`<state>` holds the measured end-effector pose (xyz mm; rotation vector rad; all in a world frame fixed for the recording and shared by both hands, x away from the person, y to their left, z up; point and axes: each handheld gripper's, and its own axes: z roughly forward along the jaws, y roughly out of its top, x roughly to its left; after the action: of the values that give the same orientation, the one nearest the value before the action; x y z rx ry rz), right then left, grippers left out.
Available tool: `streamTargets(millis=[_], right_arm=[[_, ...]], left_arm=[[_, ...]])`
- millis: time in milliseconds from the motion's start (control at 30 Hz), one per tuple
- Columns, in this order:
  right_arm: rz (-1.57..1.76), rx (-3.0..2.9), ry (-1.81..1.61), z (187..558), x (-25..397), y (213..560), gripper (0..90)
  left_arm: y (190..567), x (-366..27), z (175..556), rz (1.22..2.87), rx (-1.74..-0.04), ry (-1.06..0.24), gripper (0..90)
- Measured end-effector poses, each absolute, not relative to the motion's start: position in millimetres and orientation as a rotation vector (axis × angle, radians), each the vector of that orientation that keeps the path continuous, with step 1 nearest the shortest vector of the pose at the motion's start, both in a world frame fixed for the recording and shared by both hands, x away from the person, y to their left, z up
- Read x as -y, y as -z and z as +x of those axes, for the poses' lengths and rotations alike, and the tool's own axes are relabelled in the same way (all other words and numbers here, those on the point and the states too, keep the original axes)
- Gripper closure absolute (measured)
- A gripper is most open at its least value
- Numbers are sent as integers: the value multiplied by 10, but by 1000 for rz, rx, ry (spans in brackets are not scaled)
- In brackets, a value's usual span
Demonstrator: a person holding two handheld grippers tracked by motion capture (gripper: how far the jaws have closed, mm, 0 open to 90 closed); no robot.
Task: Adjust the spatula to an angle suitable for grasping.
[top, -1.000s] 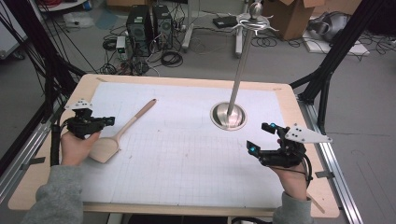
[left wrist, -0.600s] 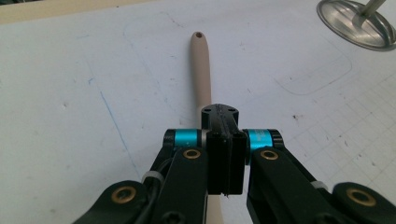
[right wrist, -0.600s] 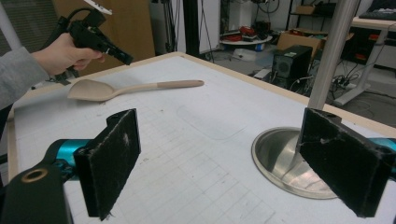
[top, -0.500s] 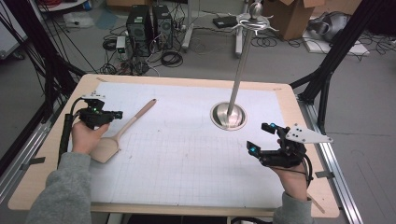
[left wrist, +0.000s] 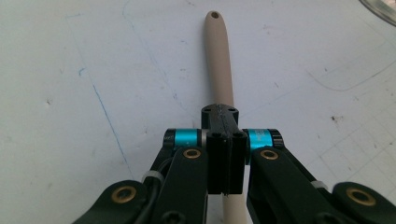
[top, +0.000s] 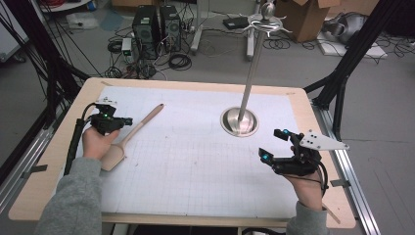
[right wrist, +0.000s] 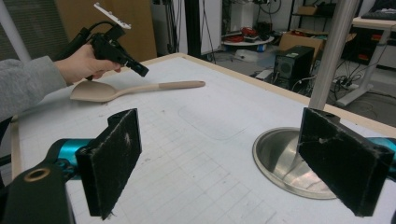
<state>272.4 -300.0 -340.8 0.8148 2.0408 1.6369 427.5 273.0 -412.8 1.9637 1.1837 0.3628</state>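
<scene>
- The table [top: 58, 188], a pale wooden top under a white gridded mat [top: 195, 161], takes up most of the high view.
- A metal stand [top: 239, 121] sits on the mat's far right part, its round dished base flat on the sheet and its thin pole rising upright to a set of hooks at the top.
- A wooden spatula [top: 128, 137] lies flat on the left part of the mat, blade toward the person and handle slanting away toward the far side (the handle's end has a small hole, plain in the left gripper view).
- The left gripper [top: 126, 120] hovers just above the spatula's handle near the blade; its jaws are pressed together with nothing between them, and the handle [left wrist: 218, 56] runs on below them.
- The right gripper [top: 275, 144] is held above the mat's right part, near the stand's base and well apart from the spatula; its jaws stand wide apart and hold nothing.
</scene>
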Motion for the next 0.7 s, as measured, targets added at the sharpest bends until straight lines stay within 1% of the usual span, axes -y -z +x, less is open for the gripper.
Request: streamTargets(millis=[333,700], right_arm=[[826,-2041,-1639,2725,3008,3412,129],[822,-2040,-1640,2722,3016,3413,129]], left_arm=[[4216,-2684,4305,2002,-1140,-391,897],[4259,-2673,4320,2013,-1164,-371,897]])
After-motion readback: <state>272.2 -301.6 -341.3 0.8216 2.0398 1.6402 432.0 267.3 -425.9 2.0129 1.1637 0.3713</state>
